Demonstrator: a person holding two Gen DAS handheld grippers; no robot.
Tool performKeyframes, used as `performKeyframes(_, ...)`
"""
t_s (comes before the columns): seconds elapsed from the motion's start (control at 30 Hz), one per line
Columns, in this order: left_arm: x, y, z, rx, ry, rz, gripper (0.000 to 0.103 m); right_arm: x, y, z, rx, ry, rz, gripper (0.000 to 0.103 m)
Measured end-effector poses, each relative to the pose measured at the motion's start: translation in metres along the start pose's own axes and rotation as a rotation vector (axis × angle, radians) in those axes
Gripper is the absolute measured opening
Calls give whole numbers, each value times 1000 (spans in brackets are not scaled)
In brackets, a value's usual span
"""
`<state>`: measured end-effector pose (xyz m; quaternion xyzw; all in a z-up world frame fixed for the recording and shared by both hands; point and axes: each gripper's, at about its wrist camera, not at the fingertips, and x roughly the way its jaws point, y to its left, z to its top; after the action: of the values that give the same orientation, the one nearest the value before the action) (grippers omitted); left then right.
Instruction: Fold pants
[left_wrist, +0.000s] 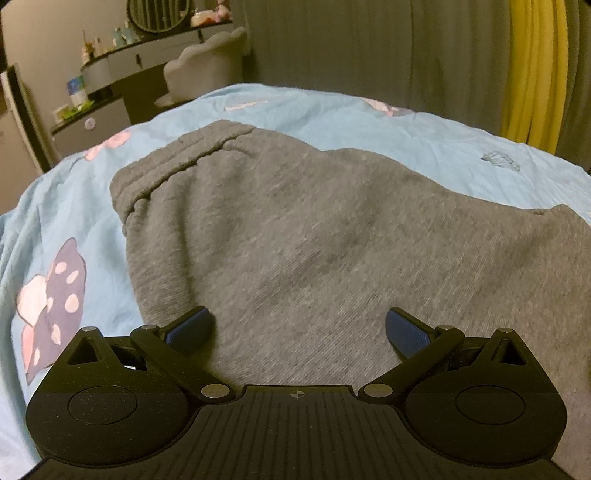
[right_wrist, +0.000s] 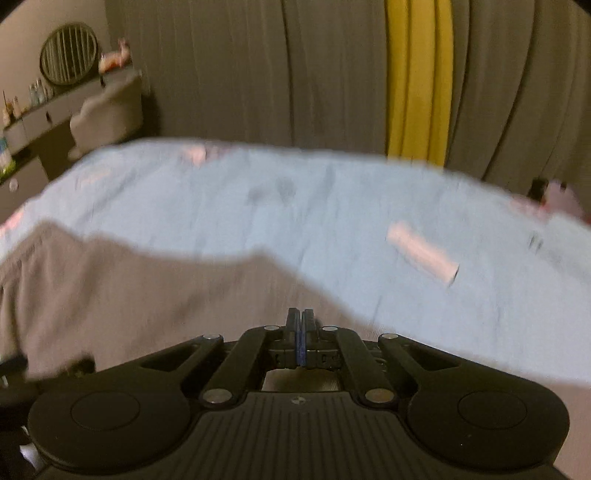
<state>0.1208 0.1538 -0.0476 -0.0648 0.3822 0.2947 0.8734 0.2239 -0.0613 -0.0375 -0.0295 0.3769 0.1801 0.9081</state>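
Grey sweatpants (left_wrist: 295, 229) lie on a light blue bedsheet (left_wrist: 406, 122), with the ribbed waistband (left_wrist: 173, 166) at the far left. My left gripper (left_wrist: 298, 328) is open, its blue pads wide apart just above the near part of the pants, holding nothing. In the blurred right wrist view the pants (right_wrist: 122, 280) fill the lower left. My right gripper (right_wrist: 301, 325) is shut with its pads pressed together over the edge of the grey cloth; no fabric shows between the pads.
The bed sheet (right_wrist: 332, 206) carries pink and navy bow prints (left_wrist: 55, 295). A dresser with bottles (left_wrist: 110, 70) and a grey chair (left_wrist: 207, 70) stand beyond the bed at the left. Grey and yellow curtains (right_wrist: 417, 81) hang behind.
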Motion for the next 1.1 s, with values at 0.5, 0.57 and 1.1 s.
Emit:
performKeyframes(0.5,0,-11,-5,54,-100,55,103,-162,-134,-75,380,-218,-230,71)
performKeyframes(0.57,-5,-9,-5,55,-93,56,103,-209,-187,-117,561,-219,-324,71)
performKeyframes(1.1,-67,-14,-11,108,-77,71,103,-308,-351,-317,1216,-250,-367,28)
